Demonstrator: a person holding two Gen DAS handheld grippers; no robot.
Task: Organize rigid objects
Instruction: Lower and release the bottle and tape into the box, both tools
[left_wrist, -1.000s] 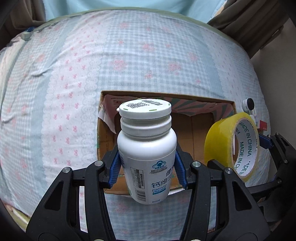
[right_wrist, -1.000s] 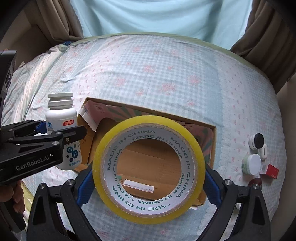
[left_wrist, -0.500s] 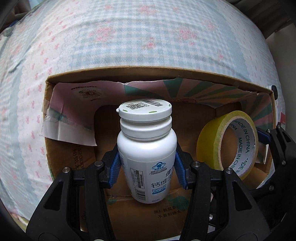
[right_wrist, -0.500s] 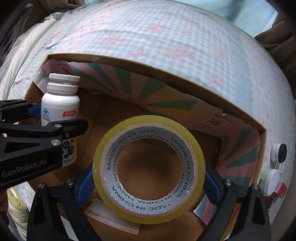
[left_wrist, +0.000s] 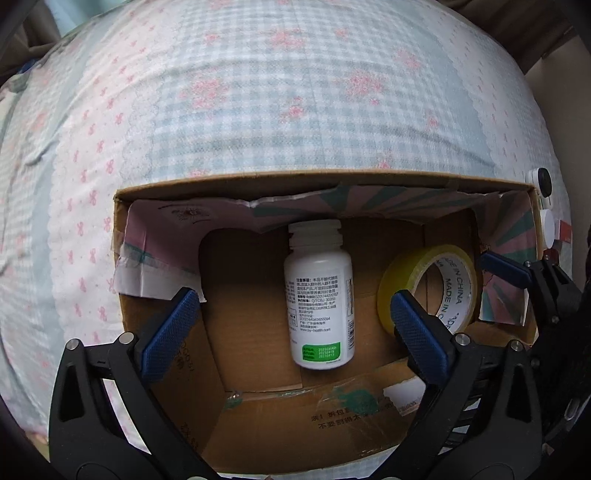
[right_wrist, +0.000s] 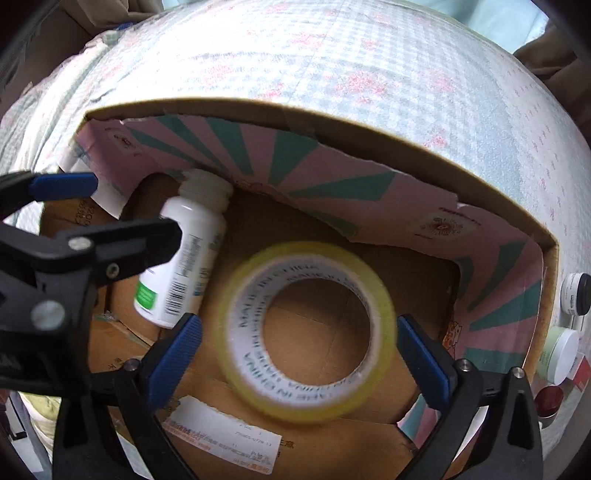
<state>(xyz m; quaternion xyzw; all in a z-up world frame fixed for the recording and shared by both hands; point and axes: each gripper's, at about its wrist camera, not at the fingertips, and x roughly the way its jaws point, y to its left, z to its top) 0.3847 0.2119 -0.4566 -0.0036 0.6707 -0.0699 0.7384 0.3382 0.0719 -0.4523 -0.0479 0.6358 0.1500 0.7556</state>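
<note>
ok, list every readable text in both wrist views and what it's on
"MADE IN CHINA": repeated around the white inner core of the yellow tape roll, clear in the left wrist view, smeared by blur in the right.
"by-health.com": small line low on the white bottle label; the Chinese text, numbers and green date patch are too small to read.
Chinese print on the cardboard box near flap: too small to read reliably.
White shipping label on the box floor: blurred, unreadable.

White bottle (left_wrist: 319, 302) lying in cardboard box (left_wrist: 295, 424), left hand-held gripper (left_wrist: 295, 321) opening, tape roll (left_wrist: 428, 284) beside.
</note>
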